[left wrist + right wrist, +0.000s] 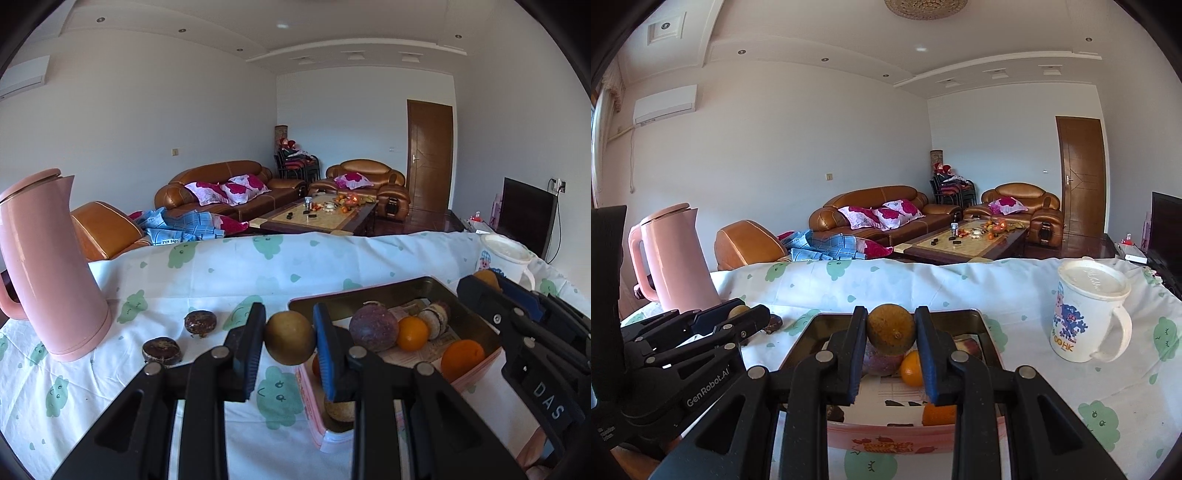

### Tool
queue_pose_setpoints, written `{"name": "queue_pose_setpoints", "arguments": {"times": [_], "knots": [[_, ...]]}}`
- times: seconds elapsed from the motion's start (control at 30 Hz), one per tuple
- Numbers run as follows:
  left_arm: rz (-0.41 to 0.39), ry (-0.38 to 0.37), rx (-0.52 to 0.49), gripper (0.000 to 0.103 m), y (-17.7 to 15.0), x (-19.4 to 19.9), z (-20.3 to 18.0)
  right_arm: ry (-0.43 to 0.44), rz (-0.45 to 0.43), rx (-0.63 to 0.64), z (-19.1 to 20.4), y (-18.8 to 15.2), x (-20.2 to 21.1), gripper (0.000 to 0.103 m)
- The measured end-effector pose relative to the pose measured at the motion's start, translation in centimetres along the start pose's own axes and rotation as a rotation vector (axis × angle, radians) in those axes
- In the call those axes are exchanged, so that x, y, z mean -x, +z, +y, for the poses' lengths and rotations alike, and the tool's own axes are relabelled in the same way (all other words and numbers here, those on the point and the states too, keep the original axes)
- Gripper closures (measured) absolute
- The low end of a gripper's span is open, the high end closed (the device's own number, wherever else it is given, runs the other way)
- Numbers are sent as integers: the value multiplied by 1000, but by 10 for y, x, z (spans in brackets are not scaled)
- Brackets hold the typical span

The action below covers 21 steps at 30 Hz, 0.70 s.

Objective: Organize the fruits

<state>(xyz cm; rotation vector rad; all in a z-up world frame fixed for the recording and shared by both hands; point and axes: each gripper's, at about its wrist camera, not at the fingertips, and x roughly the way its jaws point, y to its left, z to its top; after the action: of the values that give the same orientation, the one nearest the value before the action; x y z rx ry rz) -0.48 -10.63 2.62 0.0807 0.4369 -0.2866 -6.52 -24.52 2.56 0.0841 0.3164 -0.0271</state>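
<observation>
In the left wrist view the left hand-held gripper is clenched on a round brownish-yellow fruit, pinned between its two blue pads at the centre of the frame, above the patterned cloth of the surface and just left of the tin tray; in the right wrist view the right hand-held gripper likewise grips a russet fruit with a small stem mark facing the camera, held over the near middle of the tray; the tray itself sits at lower centre-right of the left view and lower centre of the right view, its outer wall pink with printed pictures; inside it lie a purple passion fruit, a small orange touching it on the right, a second orange nearer the front corner, and a pale wrinkled fruit behind them; outside the tray, at lower left of the left view, two dark shrivelled fruits rest on the cloth, well apart from the tray and close to the pink kettle standing upright at the far left; a white lidded mug with a blue cartoon print stands upright at the right of the right view, its handle pointing right; beyond the surface, in the upper middle of both frames, sits a brown leather sofa with floral cushions.
</observation>
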Motion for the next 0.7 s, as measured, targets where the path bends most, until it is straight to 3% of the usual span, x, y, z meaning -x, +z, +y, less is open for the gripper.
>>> {"name": "queue_pose_setpoints", "arguments": {"times": [0.7], "knots": [[-2, -71, -51, 75, 9, -15, -50, -103, -8, -8, -48, 3, 3, 75]]}}
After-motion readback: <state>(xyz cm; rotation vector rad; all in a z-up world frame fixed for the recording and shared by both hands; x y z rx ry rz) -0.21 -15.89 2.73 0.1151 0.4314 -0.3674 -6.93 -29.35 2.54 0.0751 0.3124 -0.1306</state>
